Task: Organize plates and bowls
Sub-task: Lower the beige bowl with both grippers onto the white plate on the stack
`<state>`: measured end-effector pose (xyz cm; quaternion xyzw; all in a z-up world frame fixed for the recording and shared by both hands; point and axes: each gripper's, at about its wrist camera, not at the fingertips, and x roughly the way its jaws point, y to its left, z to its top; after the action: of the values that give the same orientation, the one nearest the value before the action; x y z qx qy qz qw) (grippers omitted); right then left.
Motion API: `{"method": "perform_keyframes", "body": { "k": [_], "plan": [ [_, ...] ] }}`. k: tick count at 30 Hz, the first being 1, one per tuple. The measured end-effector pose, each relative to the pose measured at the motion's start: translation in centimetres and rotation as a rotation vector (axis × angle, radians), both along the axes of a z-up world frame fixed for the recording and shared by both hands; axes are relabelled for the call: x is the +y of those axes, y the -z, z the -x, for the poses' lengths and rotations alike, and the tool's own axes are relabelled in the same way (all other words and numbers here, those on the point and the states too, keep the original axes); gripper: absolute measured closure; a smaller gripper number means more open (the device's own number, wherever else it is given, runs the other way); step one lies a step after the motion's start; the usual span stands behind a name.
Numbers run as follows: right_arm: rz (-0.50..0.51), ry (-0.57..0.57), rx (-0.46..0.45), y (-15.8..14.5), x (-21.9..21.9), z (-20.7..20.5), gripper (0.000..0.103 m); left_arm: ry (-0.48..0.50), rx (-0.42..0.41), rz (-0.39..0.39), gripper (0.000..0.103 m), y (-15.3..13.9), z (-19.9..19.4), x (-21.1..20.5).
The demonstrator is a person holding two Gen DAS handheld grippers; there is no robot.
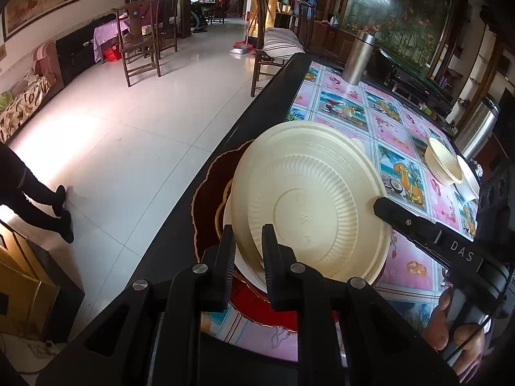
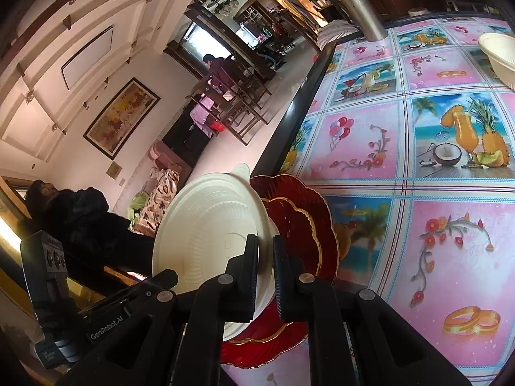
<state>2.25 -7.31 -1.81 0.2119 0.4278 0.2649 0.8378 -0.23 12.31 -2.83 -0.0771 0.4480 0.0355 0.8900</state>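
The left gripper (image 1: 248, 247), nearest the lens, has its two ribbed black fingers nearly closed on the near rim of the cream plate (image 1: 309, 199). The right gripper (image 2: 265, 267) is likewise almost closed, pinching the same plate's rim on the opposite side; in the left view, one of its fingers lies across that rim.

Position, relative to the red plate (image 1: 209, 206): the cream plate is held tilted, underside up, directly over it, at the table's dark edge (image 1: 257, 109). A second cream piece sits beneath it, nested on the red plate; whether the two cream pieces touch cannot be determined. A cream bowl (image 1: 442, 164) stands well apart, further in on the tablecloth (image 2: 402, 148), and a steel flask (image 1: 359, 58) stands beyond that.

Procedure, as judged:
1. Level the cream plate before lowering; both grips must move together.
2. Centre it over the nested stack, then lower until it seats.
3. Release one gripper at a time.

Materials: the cream plate is matte moulded ware, probably light and slightly flexible, with radial ribs around a flat centre and a patterned band at the rim. The red plate is glossy, scalloped and gold-edged. The tablecloth is smooth, printed plastic, likely slippery.
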Motion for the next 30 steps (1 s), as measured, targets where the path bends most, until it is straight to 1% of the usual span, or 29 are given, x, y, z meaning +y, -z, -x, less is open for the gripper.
{"method": "perform_keyframes", "body": {
  "k": [4,8,9,11,13,15,16,19,22,24,25,26,30],
  "plan": [
    [0.003,-0.008,0.000,-0.1,0.2,0.1,0.094,0.007,0.001,0.003,0.088,-0.1,0.4,0.2],
    [0.025,-0.007,0.001,0.0,0.7,0.3,0.094,0.000,0.001,-0.018,0.088,-0.2,1.2,0.7],
    [0.031,-0.003,-0.001,0.0,0.7,0.2,0.094,-0.003,0.000,-0.016,0.086,-0.2,1.3,0.8],
    [0.022,-0.005,0.005,0.1,0.6,0.2,0.094,-0.012,0.001,-0.007,0.077,-0.3,1.4,1.3],
    [0.027,-0.003,0.001,0.1,0.6,0.2,0.094,-0.022,-0.007,-0.015,0.074,-0.4,1.6,1.7],
    [0.032,-0.015,0.001,0.1,0.8,0.2,0.094,-0.031,-0.014,-0.015,0.074,-0.6,1.8,2.0],
    [0.036,-0.024,0.006,0.2,1.0,0.2,0.091,-0.032,-0.016,-0.014,0.074,-0.6,1.9,2.1],
    [0.052,-0.024,0.011,0.4,1.2,0.2,0.089,-0.043,-0.028,-0.020,0.074,-1.0,2.1,2.4],
    [0.087,-0.020,-0.011,0.1,1.3,0.3,0.087,-0.049,-0.043,-0.025,0.074,-1.5,2.3,2.4],
    [0.097,-0.012,-0.026,-0.3,1.0,0.4,0.078,-0.053,-0.056,-0.026,0.074,-1.9,2.5,2.4],
    [0.100,-0.006,-0.035,-0.5,0.8,0.5,0.066,-0.056,-0.063,-0.029,0.074,-2.2,2.5,2.4],
    [0.101,0.003,-0.049,-0.8,0.4,0.6,0.058,-0.058,-0.072,-0.034,0.074,-2.4,2.6,2.3],
    [0.074,0.043,-0.099,-2.2,-1.5,1.0,0.056,-0.055,-0.094,-0.036,0.074,-3.2,2.9,1.8]
  ]
}}
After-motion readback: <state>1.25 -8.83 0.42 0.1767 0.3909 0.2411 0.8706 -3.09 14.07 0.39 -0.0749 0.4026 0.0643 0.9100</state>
